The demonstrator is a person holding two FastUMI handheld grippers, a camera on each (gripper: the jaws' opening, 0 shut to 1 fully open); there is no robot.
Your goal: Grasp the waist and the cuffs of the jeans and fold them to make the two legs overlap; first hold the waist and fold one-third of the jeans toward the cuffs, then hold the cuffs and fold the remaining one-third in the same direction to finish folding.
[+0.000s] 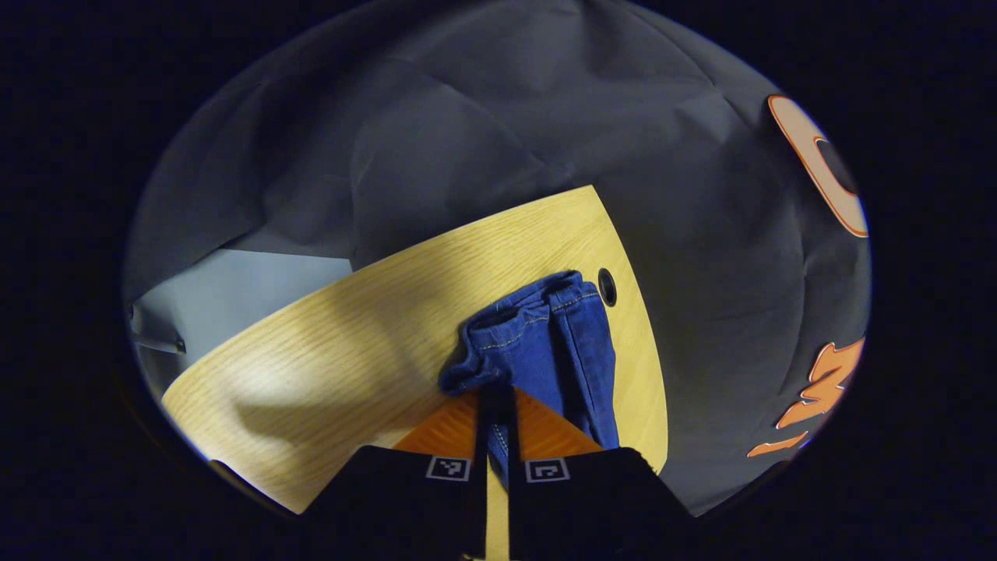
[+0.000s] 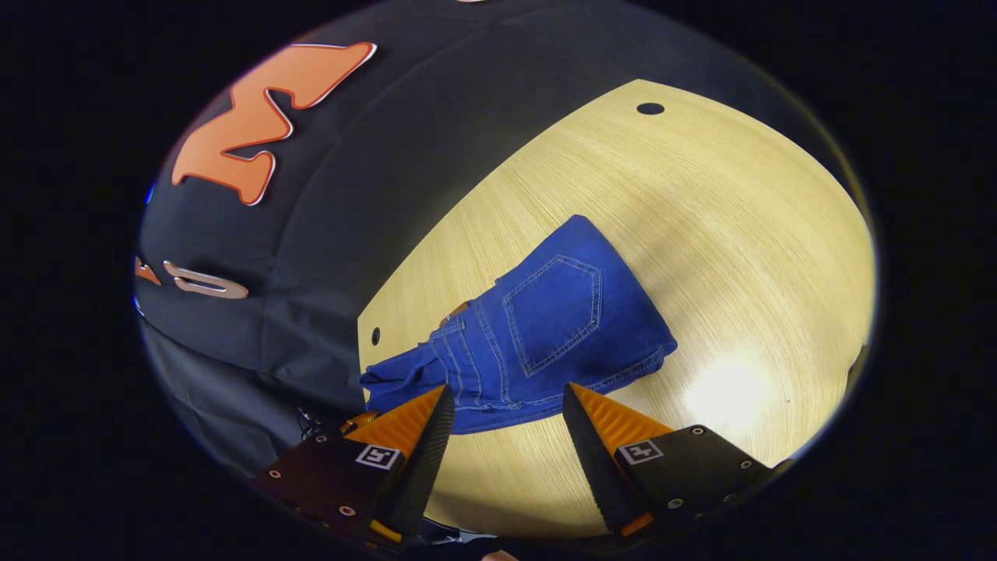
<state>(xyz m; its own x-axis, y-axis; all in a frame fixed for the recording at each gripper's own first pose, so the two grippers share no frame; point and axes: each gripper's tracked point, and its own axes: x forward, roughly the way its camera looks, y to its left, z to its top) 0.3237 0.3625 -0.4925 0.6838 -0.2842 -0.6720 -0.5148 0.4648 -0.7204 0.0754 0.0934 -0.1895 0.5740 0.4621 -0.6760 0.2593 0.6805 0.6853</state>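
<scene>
The blue jeans [image 2: 545, 327] lie folded in a thick bundle near the wooden table's [image 2: 701, 218] left edge, a back pocket facing up. My right gripper [image 2: 506, 389] hovers open just in front of the bundle's near edge, its fingers wide apart and holding nothing. In the left gripper view the jeans [image 1: 545, 343] show stitched hems at the far end. My left gripper [image 1: 496, 399] is shut on a fold of denim, which shows in the narrow gap between its fingers. The bundle lies close to the table's [image 1: 327, 351] right edge.
A round cable hole [image 1: 607, 287] sits in the table right beside the jeans. Two more holes [image 2: 649, 108] [image 2: 375, 336] mark the table's corners. The black cloth wall [image 2: 350, 156] hangs close behind the table edge. A pale grey surface [image 1: 234, 288] lies beyond the table's far left.
</scene>
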